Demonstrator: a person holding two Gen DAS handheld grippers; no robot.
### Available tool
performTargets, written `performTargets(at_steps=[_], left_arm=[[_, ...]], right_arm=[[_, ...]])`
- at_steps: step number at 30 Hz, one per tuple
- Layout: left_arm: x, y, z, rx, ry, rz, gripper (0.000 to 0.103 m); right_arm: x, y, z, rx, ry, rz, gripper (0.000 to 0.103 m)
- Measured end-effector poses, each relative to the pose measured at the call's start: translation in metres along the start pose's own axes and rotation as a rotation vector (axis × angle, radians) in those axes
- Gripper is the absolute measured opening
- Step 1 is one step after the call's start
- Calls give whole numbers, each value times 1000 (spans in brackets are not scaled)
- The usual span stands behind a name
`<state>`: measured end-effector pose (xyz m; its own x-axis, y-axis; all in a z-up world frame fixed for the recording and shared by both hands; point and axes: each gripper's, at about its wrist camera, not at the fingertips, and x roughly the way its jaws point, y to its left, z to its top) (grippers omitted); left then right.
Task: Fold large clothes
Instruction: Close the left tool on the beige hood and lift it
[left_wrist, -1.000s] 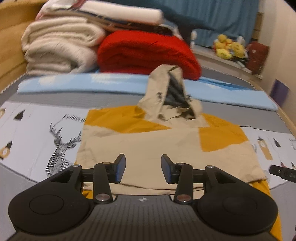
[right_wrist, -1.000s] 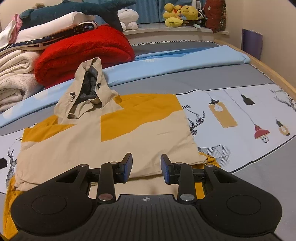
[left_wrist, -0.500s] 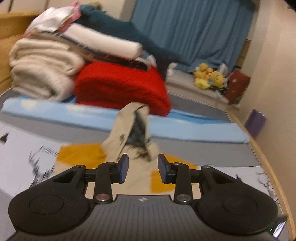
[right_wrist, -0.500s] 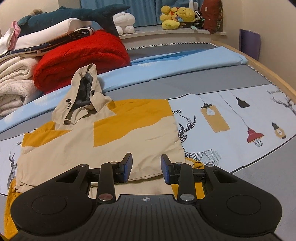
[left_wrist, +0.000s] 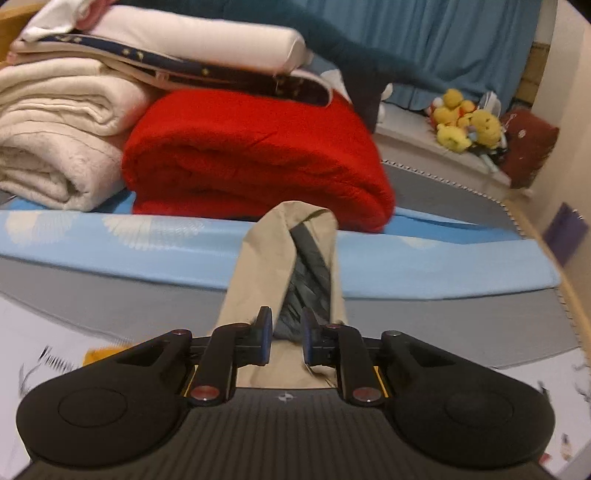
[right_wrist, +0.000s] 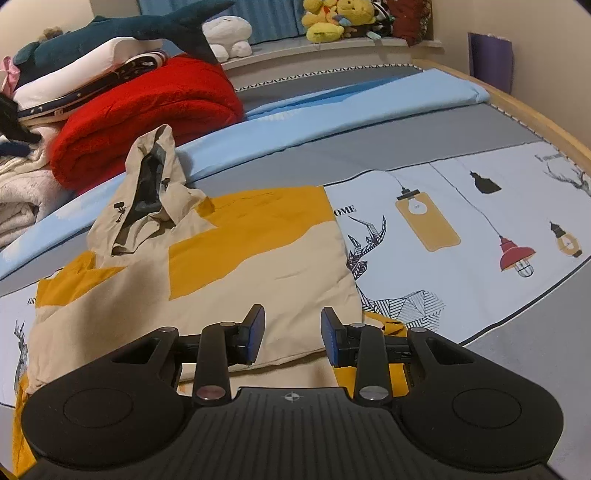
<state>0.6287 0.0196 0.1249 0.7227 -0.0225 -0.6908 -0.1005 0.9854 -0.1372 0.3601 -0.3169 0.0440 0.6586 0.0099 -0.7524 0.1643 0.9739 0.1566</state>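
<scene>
A beige and mustard-yellow hoodie (right_wrist: 258, 273) lies folded flat on the bed, its hood (right_wrist: 147, 192) pointing toward the piled blankets. In the left wrist view the hood (left_wrist: 258, 266) fills the middle, with its dark lining showing. My left gripper (left_wrist: 287, 341) hovers at the hood's base. Its jaws are closing, with the lining seen in the narrow gap and no pad visibly pressing on cloth. My right gripper (right_wrist: 293, 334) sits over the hoodie's near hem. Its jaws are also closing, and a clear gap shows beige cloth below them.
A red blanket (left_wrist: 251, 155) and cream blankets (left_wrist: 55, 140) are stacked past the hood, behind a light blue sheet (left_wrist: 424, 266). Yellow plush toys (left_wrist: 465, 125) sit at the back right. The bed's wooden edge (right_wrist: 535, 122) runs along the right. A printed cover (right_wrist: 461, 221) spreads right of the hoodie.
The left gripper has swept forward from the hoodie's near hem up to the hood, and its jaws have narrowed. The right gripper shifted slightly and its jaws narrowed a little.
</scene>
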Motion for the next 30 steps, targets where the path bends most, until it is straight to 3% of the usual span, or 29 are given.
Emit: performTargets(at_steps=[2, 10, 15, 19, 20, 21, 22, 23, 26, 30], left_arm=[[39, 9, 7, -3, -12, 20, 18], [161, 20, 34, -89, -42, -11, 21], [214, 11, 44, -143, -59, 1, 48], [239, -1, 43, -125, -59, 33, 48], [244, -3, 42, -107, -56, 42, 43], [247, -5, 40, -86, -55, 50, 21], [250, -6, 39, -61, -49, 54, 9], [251, -7, 37, -43, -48, 64, 3], [233, -8, 34, 9, -74, 66, 2], [176, -7, 31, 87, -125, -10, 2]], right_arm=[[4, -2, 2, 10, -3, -9, 19], [28, -2, 5, 35, 27, -36, 18], [36, 4, 4, 14, 41, -40, 18], [40, 5, 2, -31, 45, -56, 18], [41, 4, 2, -31, 49, -63, 18], [43, 3, 2, -23, 52, -70, 18], [44, 1, 3, -14, 54, -74, 18], [44, 0, 3, -7, 55, -75, 18], [43, 3, 5, -5, 50, -67, 18], [35, 3, 9, 4, 31, -57, 18]])
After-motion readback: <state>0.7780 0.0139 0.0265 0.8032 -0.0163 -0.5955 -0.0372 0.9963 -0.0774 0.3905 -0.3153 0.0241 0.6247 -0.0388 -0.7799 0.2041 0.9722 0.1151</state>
